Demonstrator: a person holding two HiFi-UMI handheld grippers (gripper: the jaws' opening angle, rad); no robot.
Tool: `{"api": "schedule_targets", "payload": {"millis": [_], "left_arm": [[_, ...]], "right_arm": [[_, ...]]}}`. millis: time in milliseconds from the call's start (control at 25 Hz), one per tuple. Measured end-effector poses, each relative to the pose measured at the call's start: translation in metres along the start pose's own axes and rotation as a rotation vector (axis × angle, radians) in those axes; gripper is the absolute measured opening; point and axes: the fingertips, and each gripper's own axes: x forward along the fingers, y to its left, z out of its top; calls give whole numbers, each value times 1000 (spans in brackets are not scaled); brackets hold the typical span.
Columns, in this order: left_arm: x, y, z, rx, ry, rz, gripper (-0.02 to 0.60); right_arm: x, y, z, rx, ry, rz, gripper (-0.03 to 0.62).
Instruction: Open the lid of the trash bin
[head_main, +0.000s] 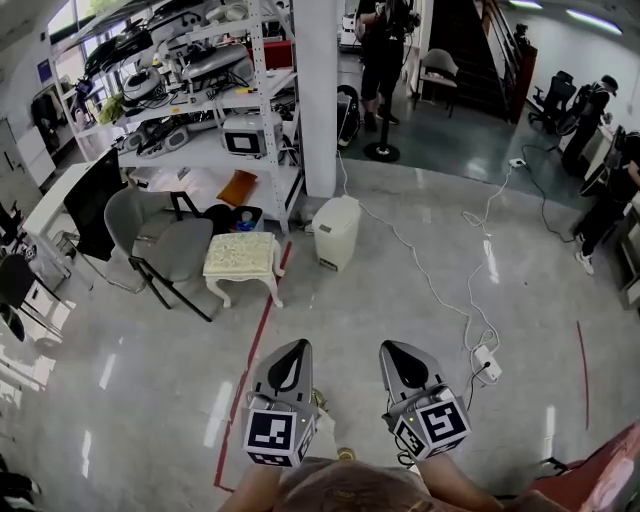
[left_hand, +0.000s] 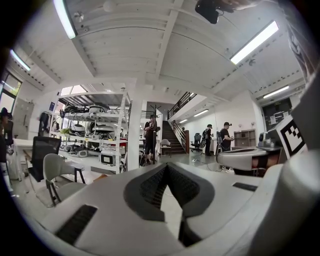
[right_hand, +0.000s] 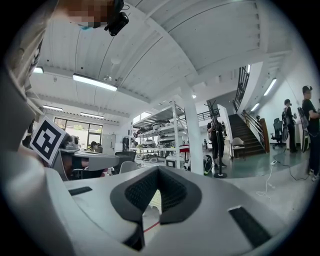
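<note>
The white trash bin (head_main: 337, 232) stands on the floor at the foot of a white pillar (head_main: 318, 95), and its lid lies flat and closed. Both grippers hover low in the head view, well short of the bin. My left gripper (head_main: 291, 352) is shut, its tips meeting with nothing between them. To its right, my right gripper (head_main: 400, 352) is likewise shut and empty. In the left gripper view the left gripper (left_hand: 166, 165) points towards the shelving, and its body hides the bin. The right gripper (right_hand: 158, 169) shows its tips touching in the right gripper view.
A small white stool (head_main: 241, 257) with a patterned top and a grey chair (head_main: 168, 245) stand left of the bin. A loaded shelf rack (head_main: 215, 110) rises behind them. Red floor tape (head_main: 252, 360) runs towards me. A white cable and power strip (head_main: 488, 363) lie to the right. People stand at the back.
</note>
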Motion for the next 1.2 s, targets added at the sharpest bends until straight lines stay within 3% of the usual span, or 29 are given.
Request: {"api": "schedule_targets", "payload": {"millis": [800, 1200], "left_arm": [[110, 48, -10, -5, 19, -33, -6], [182, 101, 10, 2, 16, -52, -6]], "right_arm": [[96, -63, -17, 27, 27, -24, 25], [177, -90, 3, 27, 23, -41, 25]]}}
